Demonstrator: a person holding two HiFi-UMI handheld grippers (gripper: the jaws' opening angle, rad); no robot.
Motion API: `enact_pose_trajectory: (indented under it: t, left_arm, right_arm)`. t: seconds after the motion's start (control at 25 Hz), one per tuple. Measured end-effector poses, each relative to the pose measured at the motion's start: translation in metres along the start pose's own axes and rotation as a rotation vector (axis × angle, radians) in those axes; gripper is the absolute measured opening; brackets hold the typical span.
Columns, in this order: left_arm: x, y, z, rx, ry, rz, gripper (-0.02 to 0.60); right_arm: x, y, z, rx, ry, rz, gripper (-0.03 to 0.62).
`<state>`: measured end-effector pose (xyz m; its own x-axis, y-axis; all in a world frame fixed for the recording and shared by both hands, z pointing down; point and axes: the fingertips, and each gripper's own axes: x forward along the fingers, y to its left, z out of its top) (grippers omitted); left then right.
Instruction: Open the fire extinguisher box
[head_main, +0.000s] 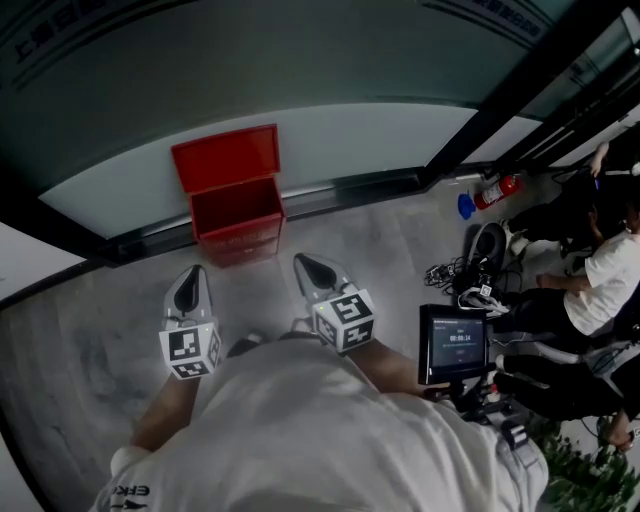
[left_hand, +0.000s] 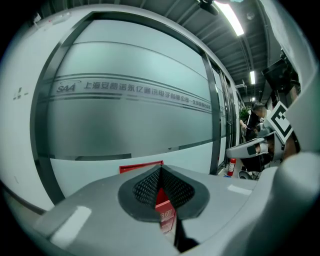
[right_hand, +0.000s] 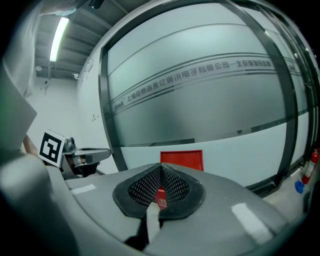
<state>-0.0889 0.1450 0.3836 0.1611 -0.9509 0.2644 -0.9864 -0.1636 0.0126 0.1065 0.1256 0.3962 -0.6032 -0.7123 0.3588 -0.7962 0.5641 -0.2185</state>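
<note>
Lid (head_main: 226, 156) stands raised against the glass wall (head_main: 330, 130); the red fire extinguisher box (head_main: 237, 218) sits at the far edge of the floor (head_main: 380, 250), its inside showing; left gripper (head_main: 190, 288) and right gripper (head_main: 316, 272) hang short of it, both pinched together on nothing; a careless nudge to the box could probably drop the lid shut.

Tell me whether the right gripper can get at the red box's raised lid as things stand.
Probably yes: the right gripper, shut, points at the box, with only bare floor between; nothing blocks the lid.
</note>
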Motion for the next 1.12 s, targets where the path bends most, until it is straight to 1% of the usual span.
enact_pose_trajectory:
  t: [0.24, 1.12]
  left_arm:
    - [-0.002, 0.003, -0.005, -0.014, 0.002, 0.014, 0.002]
    - [-0.003, 0.013, -0.011, -0.022, 0.021, 0.011, 0.002]
  right_arm:
    - [0.003, 0.006, -0.003, -0.006, 0.009, 0.011, 0.012]
    - [0.016, 0.018, -0.006, -0.013, 0.027, 0.036, 0.011]
